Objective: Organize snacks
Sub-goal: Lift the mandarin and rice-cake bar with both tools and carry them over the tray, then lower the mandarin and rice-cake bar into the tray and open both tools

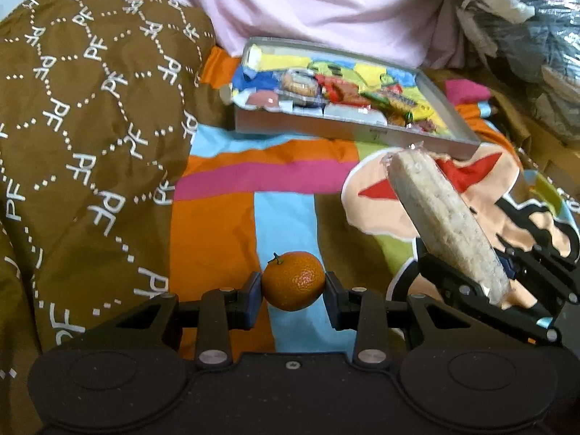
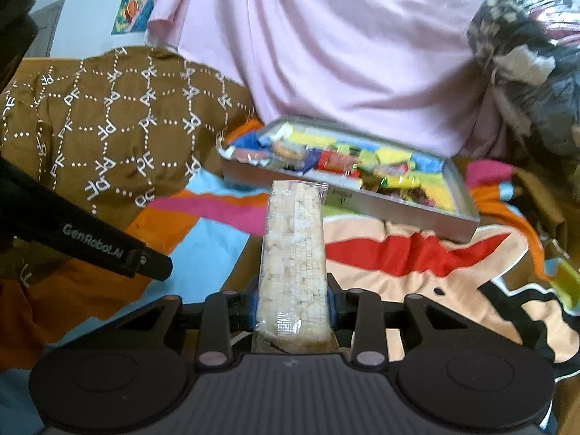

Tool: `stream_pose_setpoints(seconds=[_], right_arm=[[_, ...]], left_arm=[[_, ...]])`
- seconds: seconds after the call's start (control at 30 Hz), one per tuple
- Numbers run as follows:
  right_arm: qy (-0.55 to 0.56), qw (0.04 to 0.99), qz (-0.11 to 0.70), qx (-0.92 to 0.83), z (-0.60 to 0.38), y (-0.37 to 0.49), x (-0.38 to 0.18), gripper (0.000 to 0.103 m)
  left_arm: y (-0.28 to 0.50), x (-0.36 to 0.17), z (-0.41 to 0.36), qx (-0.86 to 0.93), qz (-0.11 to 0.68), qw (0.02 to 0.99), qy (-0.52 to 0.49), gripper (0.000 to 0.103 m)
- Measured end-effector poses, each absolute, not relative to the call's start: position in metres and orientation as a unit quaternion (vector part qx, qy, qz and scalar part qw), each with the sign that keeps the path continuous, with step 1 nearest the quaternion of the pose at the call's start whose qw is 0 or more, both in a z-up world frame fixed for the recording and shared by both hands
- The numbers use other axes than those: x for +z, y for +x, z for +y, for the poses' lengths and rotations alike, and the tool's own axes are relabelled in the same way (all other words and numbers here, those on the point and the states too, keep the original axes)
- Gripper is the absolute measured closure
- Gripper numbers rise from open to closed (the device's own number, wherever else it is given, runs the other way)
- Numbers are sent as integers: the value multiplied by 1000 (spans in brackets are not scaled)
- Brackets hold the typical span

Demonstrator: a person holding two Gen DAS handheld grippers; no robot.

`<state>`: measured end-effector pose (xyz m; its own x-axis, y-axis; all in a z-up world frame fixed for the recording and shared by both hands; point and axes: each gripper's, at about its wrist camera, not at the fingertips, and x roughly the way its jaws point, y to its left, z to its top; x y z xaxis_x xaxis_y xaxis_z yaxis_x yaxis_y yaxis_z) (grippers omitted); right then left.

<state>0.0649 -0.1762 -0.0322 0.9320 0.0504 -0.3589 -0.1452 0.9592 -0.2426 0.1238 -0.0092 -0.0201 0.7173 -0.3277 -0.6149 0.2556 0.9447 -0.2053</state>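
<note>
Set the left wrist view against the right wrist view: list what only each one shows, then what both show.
Only the left wrist view: the left gripper shut on a mandarin.

Only the right wrist view: the right gripper's pads pressing both sides of the rice cracker pack, and a colourful poster on the wall.

Both: the rice cracker pack, the grey tray of wrapped snacks, the brown patterned quilt, the pink sheet and the striped bedcover.

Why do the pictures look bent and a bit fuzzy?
Both views curve and darken at the corners, a fisheye effect. The left wrist view shows the small orange mandarin sharply; the right wrist view is softer, smearing the shallow grey snack tray behind the clear-wrapped puffed rice bar.
</note>
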Motion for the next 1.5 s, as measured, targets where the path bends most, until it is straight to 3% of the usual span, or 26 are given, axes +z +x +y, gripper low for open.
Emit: stream_pose_setpoints(seconds=[0.7,1.23,1.5], right_arm=[[-122,981,145,44,-189,70,-22,66],[-138,985,106,13,-270,165,29,66],[-171,981,91,-13,-289,212,22,66]], left_arm=[[138,4,-21,-156,281,944,-70,65],[255,48,-110,-188,201,958,-77,65],[308,44,-133,-182,204,960,-63,65]])
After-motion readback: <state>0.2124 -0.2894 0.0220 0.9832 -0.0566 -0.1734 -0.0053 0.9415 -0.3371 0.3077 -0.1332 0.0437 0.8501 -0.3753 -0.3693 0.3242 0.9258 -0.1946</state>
